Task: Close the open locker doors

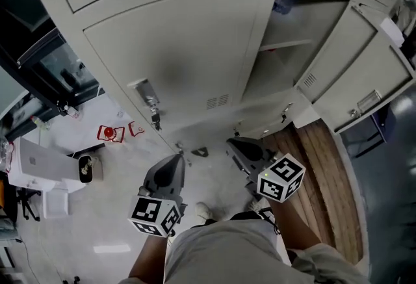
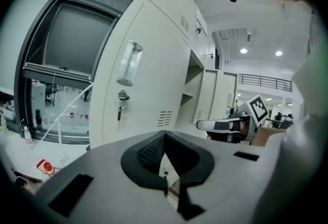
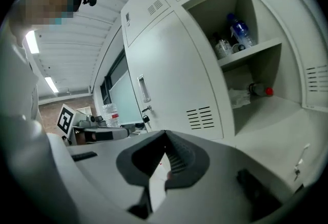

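So the open locker sits at the upper right of the head view, and its door is swung out wide to the right, vent slots low on the panel. Inside there's a shelf with a clear bottle standing on it, and on the compartment floor below that lies a red-capped bottle. Just right of the open door is another panel with a handle on it. Can't tell whether that one is shut or hanging open too.

Left of the open locker is the big closed door, with a handle and a key dangling from the lock under it.

Both tools are held low in front of the lockers, apart from every door and touching nothing. The right tool is the nearer one to the open locker. It points up at the bank, jaws pressed together with nothing between them. The left tool is beside it, aimed at the closed door, jaws together as well and empty.

Below them is pale floor, with a strip of wood flooring on the right under the open door.
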`<state>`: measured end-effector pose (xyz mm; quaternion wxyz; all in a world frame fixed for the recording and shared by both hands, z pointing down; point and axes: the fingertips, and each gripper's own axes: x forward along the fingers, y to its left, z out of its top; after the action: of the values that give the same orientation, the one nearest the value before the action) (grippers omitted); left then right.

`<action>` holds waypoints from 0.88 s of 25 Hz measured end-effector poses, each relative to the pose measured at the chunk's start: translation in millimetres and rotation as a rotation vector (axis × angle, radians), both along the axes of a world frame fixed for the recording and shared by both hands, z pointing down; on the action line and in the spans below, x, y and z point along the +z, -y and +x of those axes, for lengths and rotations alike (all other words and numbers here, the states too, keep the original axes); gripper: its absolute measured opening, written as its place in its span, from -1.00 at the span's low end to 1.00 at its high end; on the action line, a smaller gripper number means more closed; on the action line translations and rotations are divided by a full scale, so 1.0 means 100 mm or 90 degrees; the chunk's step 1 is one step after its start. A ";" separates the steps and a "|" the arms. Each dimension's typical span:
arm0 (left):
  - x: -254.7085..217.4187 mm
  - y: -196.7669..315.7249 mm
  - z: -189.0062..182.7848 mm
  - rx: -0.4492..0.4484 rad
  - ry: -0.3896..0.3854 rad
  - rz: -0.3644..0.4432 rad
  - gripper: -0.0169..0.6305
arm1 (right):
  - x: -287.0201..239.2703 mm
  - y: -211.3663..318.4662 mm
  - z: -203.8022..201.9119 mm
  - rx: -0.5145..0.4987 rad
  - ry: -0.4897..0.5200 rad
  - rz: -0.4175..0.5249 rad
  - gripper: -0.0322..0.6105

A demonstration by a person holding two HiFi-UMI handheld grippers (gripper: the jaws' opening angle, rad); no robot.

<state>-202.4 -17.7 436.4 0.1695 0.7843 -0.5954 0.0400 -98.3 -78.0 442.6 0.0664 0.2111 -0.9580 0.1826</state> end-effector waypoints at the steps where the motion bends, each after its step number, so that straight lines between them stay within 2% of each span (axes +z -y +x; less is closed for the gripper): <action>1: -0.01 0.01 0.14 0.005 0.000 0.000 -0.90 | -0.01 0.00 0.14 0.004 0.000 0.000 -0.82; 10: -0.19 0.35 1.31 0.060 -0.007 0.011 -0.90 | -0.19 0.18 1.34 0.048 -0.004 0.007 -0.82; 22: -0.20 0.80 2.79 0.117 -0.016 0.025 -0.90 | -0.22 0.47 2.91 0.111 -0.002 0.011 -0.82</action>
<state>76.4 -97.9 416.1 0.1571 0.8391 -0.5197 0.0340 192.4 -125.4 420.4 0.0499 0.2942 -0.9375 0.1792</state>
